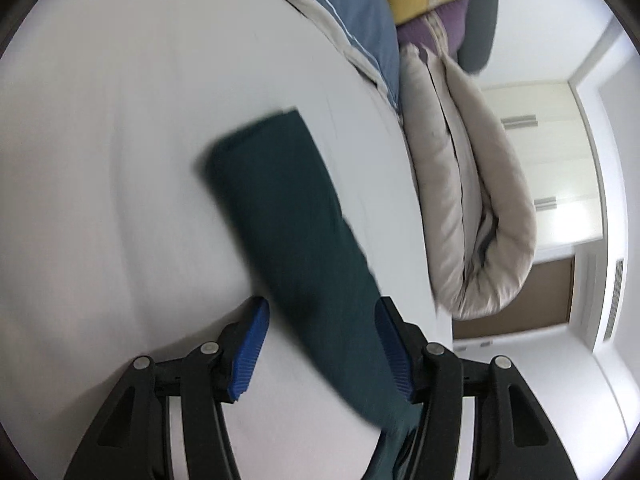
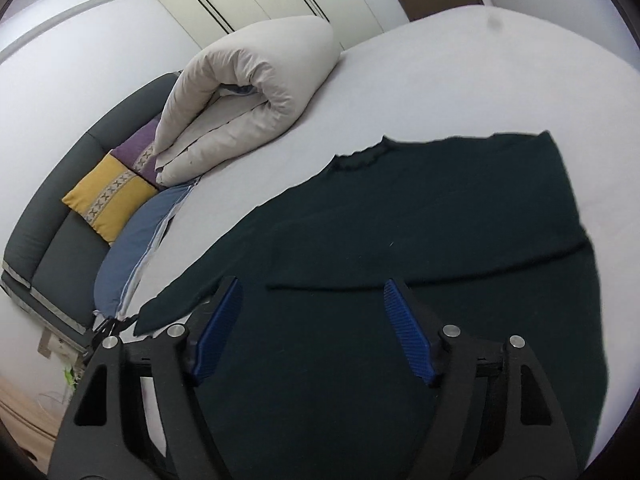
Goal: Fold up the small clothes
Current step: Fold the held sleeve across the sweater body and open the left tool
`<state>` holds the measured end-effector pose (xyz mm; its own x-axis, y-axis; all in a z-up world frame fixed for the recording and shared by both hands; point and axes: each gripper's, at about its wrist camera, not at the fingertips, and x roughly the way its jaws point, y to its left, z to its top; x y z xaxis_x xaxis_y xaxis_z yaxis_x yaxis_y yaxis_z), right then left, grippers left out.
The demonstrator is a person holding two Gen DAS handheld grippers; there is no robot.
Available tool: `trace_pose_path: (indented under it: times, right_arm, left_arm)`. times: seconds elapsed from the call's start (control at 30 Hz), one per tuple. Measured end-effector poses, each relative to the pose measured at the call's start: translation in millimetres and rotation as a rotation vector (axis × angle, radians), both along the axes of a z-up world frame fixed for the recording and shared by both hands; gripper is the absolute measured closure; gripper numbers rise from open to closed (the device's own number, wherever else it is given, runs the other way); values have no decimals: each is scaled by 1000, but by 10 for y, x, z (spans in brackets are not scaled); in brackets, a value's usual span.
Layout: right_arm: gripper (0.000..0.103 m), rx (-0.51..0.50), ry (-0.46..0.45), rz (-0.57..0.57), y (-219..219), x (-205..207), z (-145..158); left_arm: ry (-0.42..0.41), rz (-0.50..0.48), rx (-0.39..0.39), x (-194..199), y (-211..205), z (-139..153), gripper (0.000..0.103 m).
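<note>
No brand, label or writing can be read on anything here. In the left wrist view, wide bare white bed (image 1: 120, 160) fills the left side; the left tool (image 1: 322, 344) stands open, its blue pads apart, with a long sleeve (image 1: 280, 220) of the dark green garment running between them and onward to a squared cuff lying flat on the sheet, the picture blurred. Right of the sleeve, a rolled beige duvet (image 1: 460, 200) lines the bed's edge. In the right wrist view, a yellow cushion (image 2: 108, 200) and the duvet sit far left; the right tool (image 2: 314, 332) hovers open above the dark green garment (image 2: 440, 220), spread flat with its collar edge toward the duvet and bare sheet beyond its right hem.
</note>
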<state>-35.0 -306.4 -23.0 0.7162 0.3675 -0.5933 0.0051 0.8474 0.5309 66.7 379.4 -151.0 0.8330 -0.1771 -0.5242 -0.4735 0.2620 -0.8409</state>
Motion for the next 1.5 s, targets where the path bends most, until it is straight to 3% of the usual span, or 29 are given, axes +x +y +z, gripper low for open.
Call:
trace_pose_path:
  times: [0.03,0.13,0.2,0.27,0.43,0.5,0.63,0.7,0.83,0.87,0.9,0.93,1.0,1.03,1.1,1.37,1.5]
  right_arm:
    - [31,10,2,-2,1,-11,-4]
    - [31,27,8,-24,-9,-20,-90]
    - [31,31,10,-37,-70,-16,-130]
    - [33,38,12,-49,-189,-54,-166]
    - [34,61,21,-85,-418,-68,-291]
    - [34,73,26,-102,-498,-89,-352]
    - [34,88,23,-132,-688,-215,-437]
    - [34,95,25,-150,-785,-267,-477]
    - [34,106,43,-177,-970,-316,-579]
    - [34,101,49,-181,-1005,-320,-601]
    - [34,95,54,-183,-1023,-319,-616]
    - [34,90,61,-186,-1050,-312,-637]
    - [34,91,73,-185,-1082,-277,-678]
    - [33,92,80,-184,-1090,-235,-699]
    - [33,100,91,-174,-1058,-116,-727]
    - [33,104,122,25,-376,705,-698]
    - [35,14,250,44,-28,1215,-904]
  left_arm:
    - [2,17,-5,57,37,-5,46]
    - [7,34,-24,205,122,-24,66]
    - [46,37,-23,299,163,-31,93]
    - [52,31,38,356,109,100,93]
    - [-28,-184,319,689,-620,811,94]
    - [-55,-303,443,872,-1101,1073,94]
    - [-133,-611,743,1074,-2518,1414,93]
    - [-164,-736,859,1043,-3182,1404,93]
    - [-120,-961,1033,984,-4324,966,91]
    - [-105,-992,1050,965,-4437,876,87]
    - [-80,-1036,1089,943,-4599,741,75]
    - [-67,-1050,1115,913,-4661,675,69]
    - [-63,-1054,1164,789,-4724,582,45]
    - [-63,-1051,1187,723,-4714,551,41]
    - [-70,-1052,1172,642,-4618,537,30]
    - [-105,-982,946,425,-3848,689,26]
    - [-87,-921,851,409,-3475,714,26]
